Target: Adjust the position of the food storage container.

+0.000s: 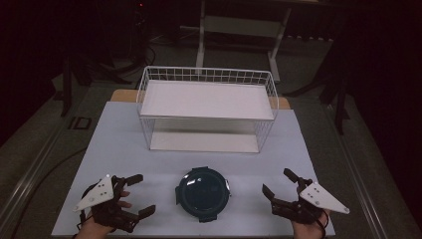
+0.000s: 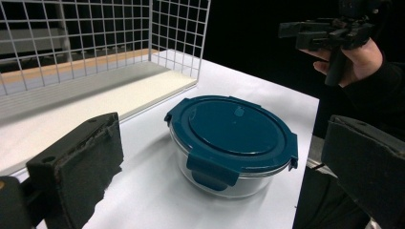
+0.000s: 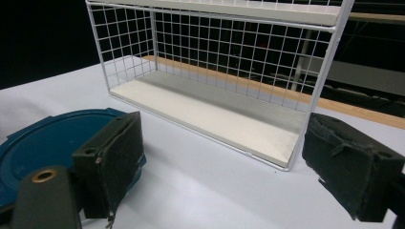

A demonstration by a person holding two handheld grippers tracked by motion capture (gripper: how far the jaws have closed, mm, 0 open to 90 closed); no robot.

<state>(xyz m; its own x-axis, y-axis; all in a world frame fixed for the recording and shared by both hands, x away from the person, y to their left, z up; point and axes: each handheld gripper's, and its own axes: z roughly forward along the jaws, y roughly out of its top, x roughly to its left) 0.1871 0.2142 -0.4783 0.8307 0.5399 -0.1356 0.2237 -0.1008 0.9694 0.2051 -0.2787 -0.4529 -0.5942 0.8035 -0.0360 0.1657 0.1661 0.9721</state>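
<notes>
A round glass container with a dark teal clip lid (image 1: pixel 202 193) stands near the front middle of the white table top (image 1: pixel 122 144). My left gripper (image 1: pixel 143 194) rests left of it, open, jaws pointing toward it. In the left gripper view the container (image 2: pixel 231 131) sits ahead between the wide-apart black jaws, apart from both pads. My right gripper (image 1: pixel 276 181) is right of the container, open with nothing between its jaws. The right gripper view has the lid (image 3: pixel 43 138) at its lower left, partly behind the left pad (image 3: pixel 112 157).
A white wire rack with two shelves (image 1: pixel 206 117) stands at the back middle of the table; both shelves are bare. It shows in the left gripper view (image 2: pixel 176 38) and the right gripper view (image 3: pixel 210 109). The table's front edge runs just below both hands. The surroundings are dark.
</notes>
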